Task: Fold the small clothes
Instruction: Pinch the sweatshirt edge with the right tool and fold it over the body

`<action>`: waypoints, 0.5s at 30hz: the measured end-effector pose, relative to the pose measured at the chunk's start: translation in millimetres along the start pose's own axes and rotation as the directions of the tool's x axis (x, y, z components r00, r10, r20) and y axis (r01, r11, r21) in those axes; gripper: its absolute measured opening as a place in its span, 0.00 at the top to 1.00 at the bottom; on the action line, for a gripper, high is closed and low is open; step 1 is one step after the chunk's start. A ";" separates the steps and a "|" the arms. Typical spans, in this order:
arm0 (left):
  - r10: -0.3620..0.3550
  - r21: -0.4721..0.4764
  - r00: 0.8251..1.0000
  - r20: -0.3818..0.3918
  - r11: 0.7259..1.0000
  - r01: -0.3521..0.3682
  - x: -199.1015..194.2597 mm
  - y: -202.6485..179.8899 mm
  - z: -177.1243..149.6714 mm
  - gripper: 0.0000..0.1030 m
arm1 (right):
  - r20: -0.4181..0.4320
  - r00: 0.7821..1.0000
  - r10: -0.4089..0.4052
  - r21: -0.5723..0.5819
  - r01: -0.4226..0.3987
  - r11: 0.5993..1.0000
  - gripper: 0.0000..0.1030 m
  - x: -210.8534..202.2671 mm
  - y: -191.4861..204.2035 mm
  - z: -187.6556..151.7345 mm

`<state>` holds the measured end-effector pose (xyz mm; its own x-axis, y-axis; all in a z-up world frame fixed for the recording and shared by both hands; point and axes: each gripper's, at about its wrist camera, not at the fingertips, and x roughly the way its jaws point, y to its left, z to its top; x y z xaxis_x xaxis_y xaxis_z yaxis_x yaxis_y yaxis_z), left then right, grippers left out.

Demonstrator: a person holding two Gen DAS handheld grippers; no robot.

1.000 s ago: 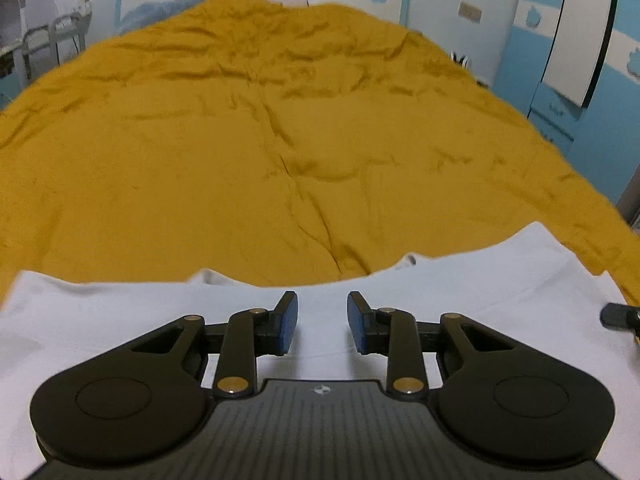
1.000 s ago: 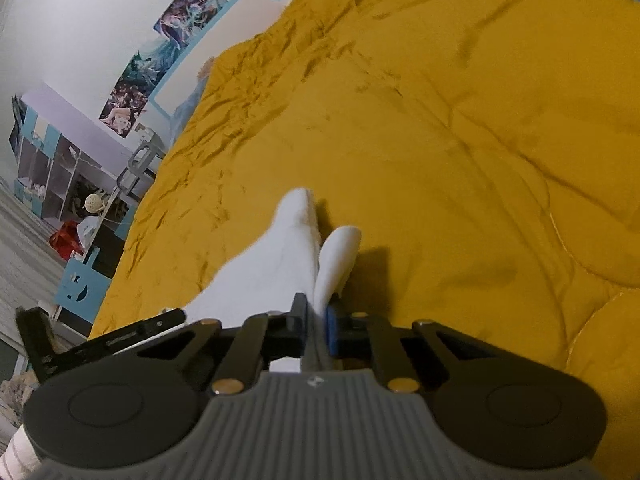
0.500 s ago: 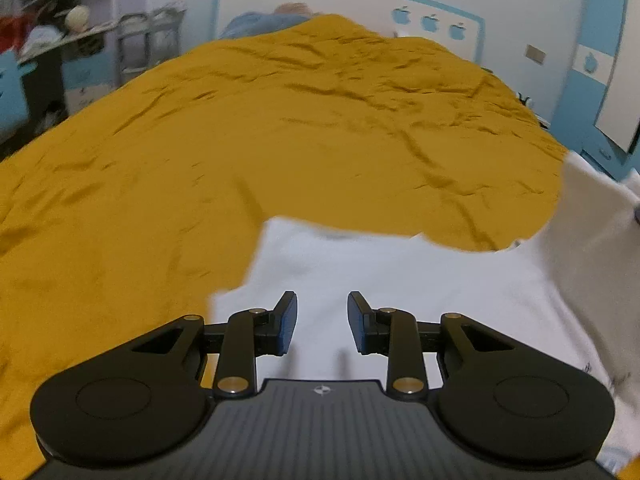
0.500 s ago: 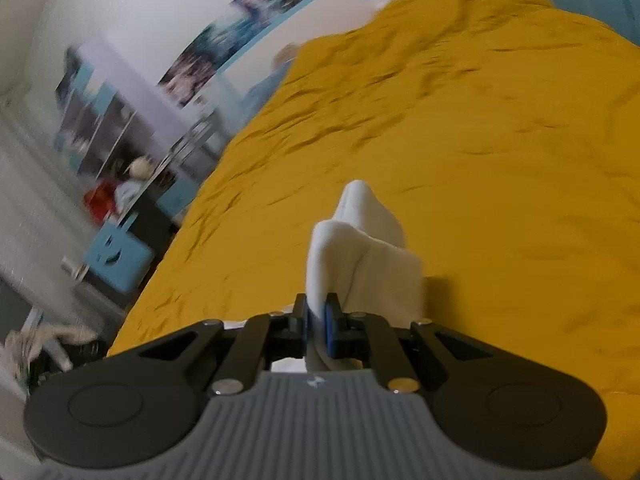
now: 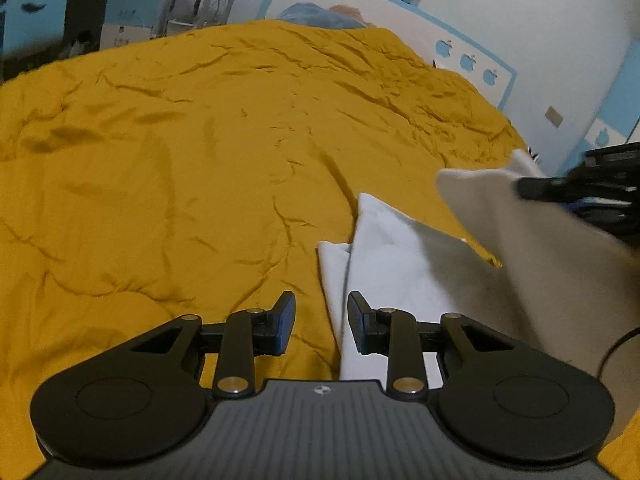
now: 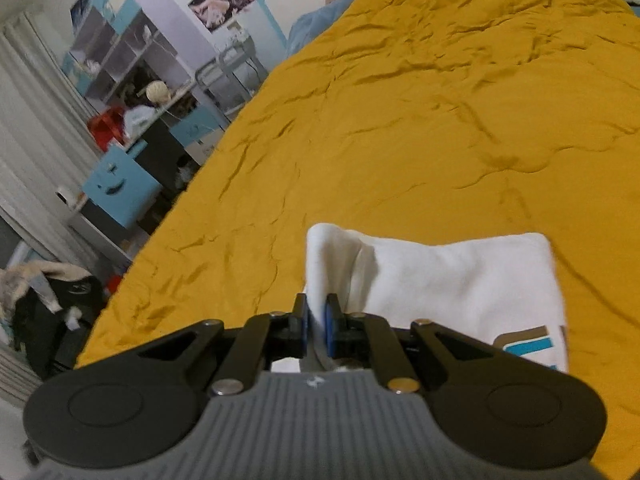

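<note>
A small white garment (image 5: 404,264) lies on the mustard-yellow bedspread (image 5: 200,160). My left gripper (image 5: 320,322) is open and empty, low over the garment's left edge, which runs between its jaws. My right gripper (image 6: 316,320) is shut on a pinched edge of the white garment (image 6: 440,280), which drapes to its right and shows a blue and brown print (image 6: 528,344). In the left wrist view the right gripper (image 5: 592,188) holds a lifted flap of the garment at the far right.
The yellow bedspread (image 6: 400,120) fills most of both views. Past the bed's left side stand shelves (image 6: 120,52), a blue smiley chair (image 6: 116,184) and a dark pile on the floor (image 6: 48,300). A blue pillow (image 5: 320,20) lies at the headboard.
My right gripper has swung the held garment edge up and over, folding it. My left gripper has turned left and now sits at the garment's left edge instead of over its middle.
</note>
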<state>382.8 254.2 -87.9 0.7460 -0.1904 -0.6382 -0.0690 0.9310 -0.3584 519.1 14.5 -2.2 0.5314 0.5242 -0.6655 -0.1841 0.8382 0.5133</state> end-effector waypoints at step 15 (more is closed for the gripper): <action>-0.020 -0.086 1.000 0.006 0.996 0.020 10.8 23.8 -6.4 0.66 | -0.175 0.982 -0.077 -0.087 0.063 0.994 0.96 119.1 44.5 -53.3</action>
<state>384.9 272.3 -107.6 0.7510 -0.2067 -0.6271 -0.1105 0.8970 -0.4281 530.1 122.3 -87.5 0.3910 0.4761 -0.7877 -0.2214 0.8793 0.4216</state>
